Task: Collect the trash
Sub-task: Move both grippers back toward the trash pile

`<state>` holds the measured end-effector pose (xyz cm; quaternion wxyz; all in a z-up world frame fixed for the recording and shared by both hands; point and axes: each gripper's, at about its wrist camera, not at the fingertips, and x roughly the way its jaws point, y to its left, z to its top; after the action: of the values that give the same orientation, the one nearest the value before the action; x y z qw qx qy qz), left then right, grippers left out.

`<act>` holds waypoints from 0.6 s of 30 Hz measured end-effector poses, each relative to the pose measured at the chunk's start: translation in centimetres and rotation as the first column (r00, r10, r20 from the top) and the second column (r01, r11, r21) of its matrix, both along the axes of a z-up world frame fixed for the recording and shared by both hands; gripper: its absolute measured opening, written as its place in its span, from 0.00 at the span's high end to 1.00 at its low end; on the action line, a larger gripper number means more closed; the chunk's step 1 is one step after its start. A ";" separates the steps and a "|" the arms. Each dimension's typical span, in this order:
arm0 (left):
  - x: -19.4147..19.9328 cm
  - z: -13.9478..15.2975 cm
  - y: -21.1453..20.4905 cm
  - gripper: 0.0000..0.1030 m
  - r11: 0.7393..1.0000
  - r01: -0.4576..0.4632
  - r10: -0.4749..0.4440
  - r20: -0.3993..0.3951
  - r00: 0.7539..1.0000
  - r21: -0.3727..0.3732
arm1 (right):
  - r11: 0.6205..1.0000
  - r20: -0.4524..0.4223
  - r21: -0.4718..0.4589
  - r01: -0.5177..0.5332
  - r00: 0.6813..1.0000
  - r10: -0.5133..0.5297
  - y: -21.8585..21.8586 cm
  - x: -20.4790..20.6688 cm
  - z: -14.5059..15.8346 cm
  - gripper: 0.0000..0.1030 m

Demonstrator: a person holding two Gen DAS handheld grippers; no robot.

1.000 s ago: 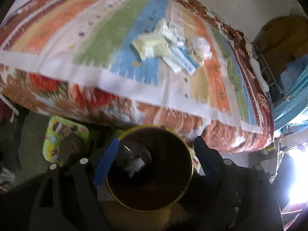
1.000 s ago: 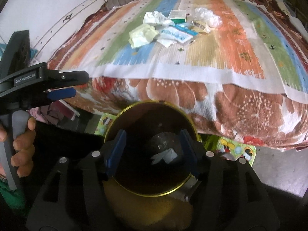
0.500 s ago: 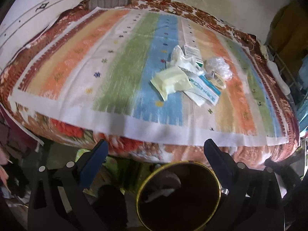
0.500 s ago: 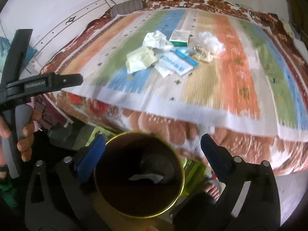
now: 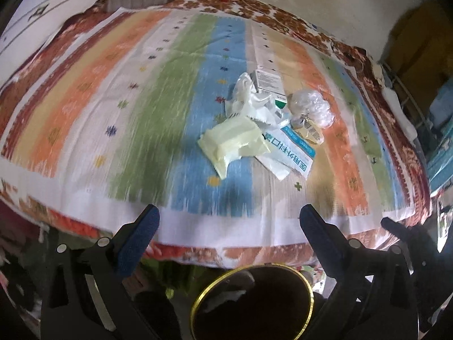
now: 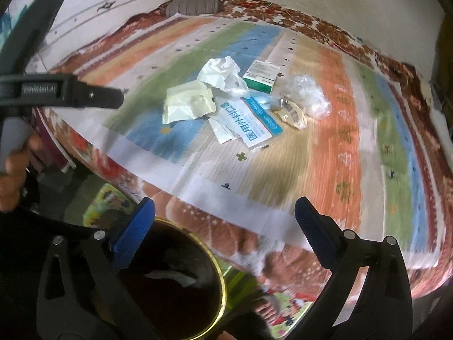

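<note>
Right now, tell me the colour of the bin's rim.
Gold-yellow, around a dark brown inside; the bin's rim shows best in the left wrist view.

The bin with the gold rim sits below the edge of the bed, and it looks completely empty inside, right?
Not quite. The bin does sit below the edge of the bed, but it is not empty: the right wrist view shows a crumpled white scrap lying inside it. The left wrist view shows pale scraps in it too.
</note>
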<state>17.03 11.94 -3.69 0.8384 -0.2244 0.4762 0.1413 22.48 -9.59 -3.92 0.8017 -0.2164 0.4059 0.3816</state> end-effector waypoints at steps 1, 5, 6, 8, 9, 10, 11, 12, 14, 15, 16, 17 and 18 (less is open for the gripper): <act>0.5 -0.1 0.2 0.06 1.000 0.013 -0.013 -0.003 1.000 0.004 | 1.000 0.016 -0.004 0.005 1.000 -0.005 0.2 0.3 -0.1 0.09; 1.9 -0.4 0.8 0.06 0.998 0.054 -0.054 0.013 0.998 -0.011 | 0.999 0.105 0.014 0.047 0.993 -0.048 0.5 1.7 0.2 0.09; 2.2 -0.4 0.9 0.06 0.998 0.058 -0.058 0.015 0.998 0.001 | 0.999 0.111 0.014 0.050 0.993 -0.051 0.7 1.9 0.1 0.09; 3.0 -0.6 1.2 0.06 0.997 0.062 -0.062 0.013 0.998 0.036 | 0.999 0.096 0.005 0.047 0.994 -0.047 1.1 2.7 -0.4 0.09; 3.2 -0.8 1.4 0.06 0.997 0.062 -0.062 0.012 0.998 0.041 | 0.999 0.084 -0.007 0.045 0.995 -0.044 1.4 3.2 -0.8 0.09; 3.6 -1.1 1.7 0.06 0.997 0.063 -0.063 0.009 0.998 0.041 | 0.999 0.081 -0.017 0.044 0.996 -0.042 1.6 3.4 -1.1 0.09; 4.0 -1.4 1.9 0.06 0.997 0.065 -0.065 0.004 0.998 0.041 | 0.999 0.081 -0.025 0.039 0.996 -0.037 1.8 3.5 -1.4 0.09; 4.4 -1.8 2.2 0.06 0.997 0.065 -0.065 -0.002 0.998 0.046 | 0.999 0.093 -0.036 0.031 0.995 -0.028 2.1 3.7 -1.7 0.09; 4.8 -2.2 2.6 0.06 0.996 0.066 -0.066 -0.008 0.998 0.058 | 0.998 0.129 -0.051 0.028 0.991 -0.021 2.7 3.9 -2.0 0.09; 5.1 -2.6 2.8 0.06 0.996 0.066 -0.065 -0.014 0.998 0.067 | 0.998 0.140 -0.061 0.033 0.990 -0.024 3.0 4.0 -2.2 0.09; 5.3 -2.8 3.0 0.06 0.995 0.065 -0.064 -0.019 0.998 0.071 | 0.997 0.148 -0.073 0.040 0.989 -0.029 3.2 4.2 -2.5 0.09; 5.5 -3.0 3.1 0.06 0.995 0.063 -0.062 -0.025 0.998 0.074 | 0.995 0.146 -0.089 0.044 0.989 -0.030 3.5 4.5 -3.1 0.09; 5.7 -3.3 3.4 0.06 0.996 0.059 -0.056 -0.034 0.998 0.073 | 0.994 0.144 -0.101 0.041 0.989 -0.026 3.8 4.7 -3.5 0.09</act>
<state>22.68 15.32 -7.01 0.8422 -0.1772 0.4902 0.1381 27.22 -5.82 -7.41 0.8226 -0.2776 0.3706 0.3302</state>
